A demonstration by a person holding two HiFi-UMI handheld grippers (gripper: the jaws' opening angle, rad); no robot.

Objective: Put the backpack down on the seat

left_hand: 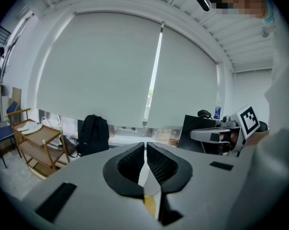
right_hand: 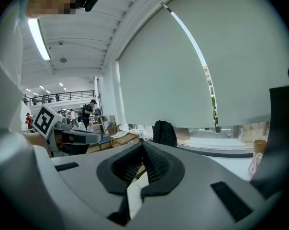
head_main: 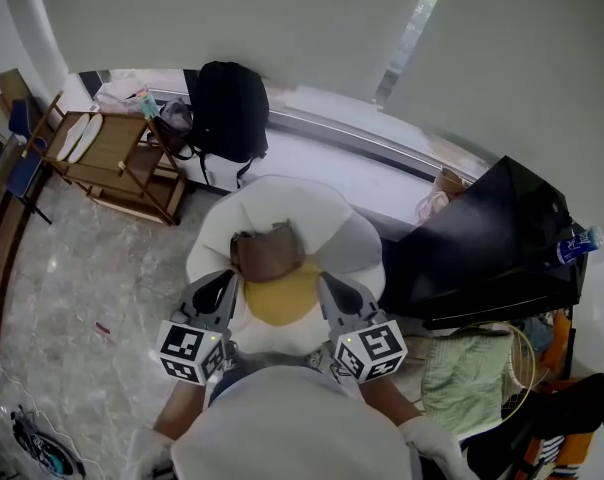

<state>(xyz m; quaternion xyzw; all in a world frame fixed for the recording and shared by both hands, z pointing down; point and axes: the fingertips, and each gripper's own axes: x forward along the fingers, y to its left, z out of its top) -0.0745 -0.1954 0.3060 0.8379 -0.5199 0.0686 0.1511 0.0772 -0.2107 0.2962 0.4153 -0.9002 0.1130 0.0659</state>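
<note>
The black backpack [head_main: 228, 109] stands upright on the white ledge [head_main: 322, 163] under the window, apart from both grippers. It also shows far off in the left gripper view as the backpack [left_hand: 93, 133] and in the right gripper view as the backpack [right_hand: 164, 132]. Just in front of me is the seat [head_main: 327, 218], a round white cushion with a yellow middle and a brown patch [head_main: 267, 253] on top. My left gripper [head_main: 222, 286] and right gripper [head_main: 332, 288] hover side by side over its near edge. Both are shut with nothing in them, as the left gripper [left_hand: 145, 146] and right gripper [right_hand: 141, 146] show.
A wooden rack [head_main: 113, 160] stands on the marble floor at the far left. A black panel [head_main: 492, 248] leans at the right with a water bottle [head_main: 579, 243] beside it. A green cloth [head_main: 464, 368] and other clutter lie at the lower right.
</note>
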